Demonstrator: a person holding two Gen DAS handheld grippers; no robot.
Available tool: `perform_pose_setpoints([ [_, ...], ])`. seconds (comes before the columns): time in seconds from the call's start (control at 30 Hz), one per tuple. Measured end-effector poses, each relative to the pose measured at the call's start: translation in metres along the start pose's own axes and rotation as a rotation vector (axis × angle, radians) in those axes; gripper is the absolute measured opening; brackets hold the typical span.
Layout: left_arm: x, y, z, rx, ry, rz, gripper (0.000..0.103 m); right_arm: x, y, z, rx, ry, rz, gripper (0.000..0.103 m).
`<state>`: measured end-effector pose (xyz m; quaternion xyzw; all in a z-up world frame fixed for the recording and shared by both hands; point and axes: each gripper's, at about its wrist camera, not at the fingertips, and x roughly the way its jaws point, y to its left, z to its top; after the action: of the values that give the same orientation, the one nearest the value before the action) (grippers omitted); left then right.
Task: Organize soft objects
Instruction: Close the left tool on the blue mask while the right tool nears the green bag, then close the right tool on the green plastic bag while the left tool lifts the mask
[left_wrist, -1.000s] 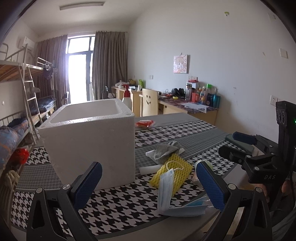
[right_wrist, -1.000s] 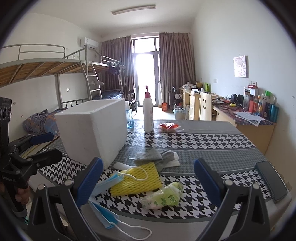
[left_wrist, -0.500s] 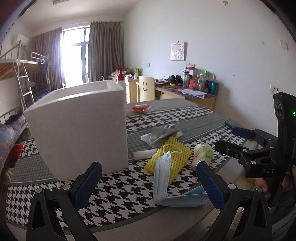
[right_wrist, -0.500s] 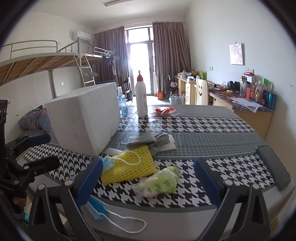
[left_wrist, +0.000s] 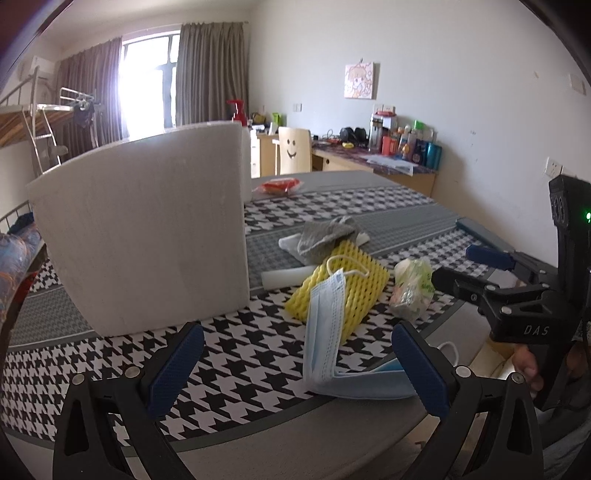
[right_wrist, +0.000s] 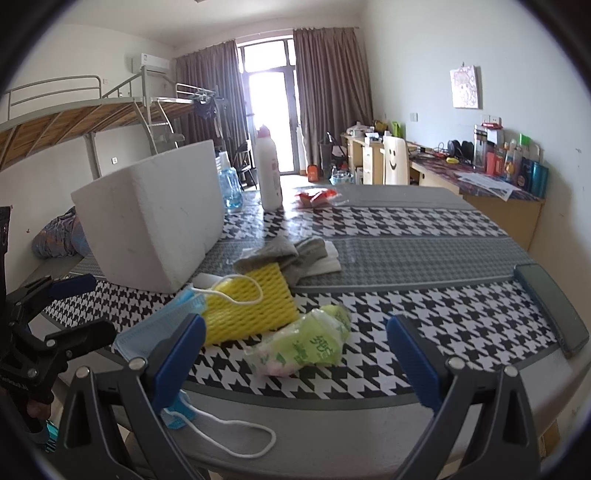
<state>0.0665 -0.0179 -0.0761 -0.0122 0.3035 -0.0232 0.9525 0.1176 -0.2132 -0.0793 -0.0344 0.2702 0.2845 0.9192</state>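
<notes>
Houndstooth table (right_wrist: 424, 236) (dorm room, bunk bed (right_wrist: 74, 118) behind); both grippers' jaws spread, holding nothing.

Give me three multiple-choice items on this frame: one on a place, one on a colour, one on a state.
1. Where does the foam net lie?
A. inside the foam box
B. on the table beside the foam box
C. on the chair

2. What colour is the foam net?
A. yellow
B. red
C. black

3. State of the left gripper?
A. shut on the face mask
B. shut, holding nothing
C. open, holding nothing

Answers: 1 B, it rests on the cloth at the box's foot; 2 A, plainly yellow; 3 C, fingers spread, nothing between.
</notes>
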Motion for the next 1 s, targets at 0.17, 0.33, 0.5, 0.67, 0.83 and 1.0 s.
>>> perform_pose_setpoints([
  [0.17, 0.010, -0.004, -0.005, 0.013, 0.051, -0.006, 0.092, 0.008, -0.001, -0.004, 0.006, 0.026, -0.027, 0.100],
  [0.33, 0.019, -0.005, -0.007, 0.012, 0.092, -0.008, 0.079, 0.011, -0.006, -0.007, 0.031, 0.040, -0.027, 0.100],
  [0.5, 0.024, -0.006, -0.008, 0.001, 0.125, -0.018, 0.060, 0.012, -0.007, -0.007, 0.032, 0.044, -0.024, 0.100],
  [0.67, 0.027, -0.005, -0.011, -0.001, 0.151, -0.025, 0.043, 0.015, -0.006, -0.008, 0.028, 0.056, -0.024, 0.100],
  [0.83, 0.028, -0.004, -0.014, 0.006, 0.168, -0.031, 0.027, 0.019, -0.006, -0.008, 0.028, 0.066, -0.024, 0.100],
  [1.0, 0.030, -0.005, -0.017, 0.017, 0.179, -0.033, 0.012, 0.027, -0.007, -0.009, 0.036, 0.088, -0.022, 0.100],
])
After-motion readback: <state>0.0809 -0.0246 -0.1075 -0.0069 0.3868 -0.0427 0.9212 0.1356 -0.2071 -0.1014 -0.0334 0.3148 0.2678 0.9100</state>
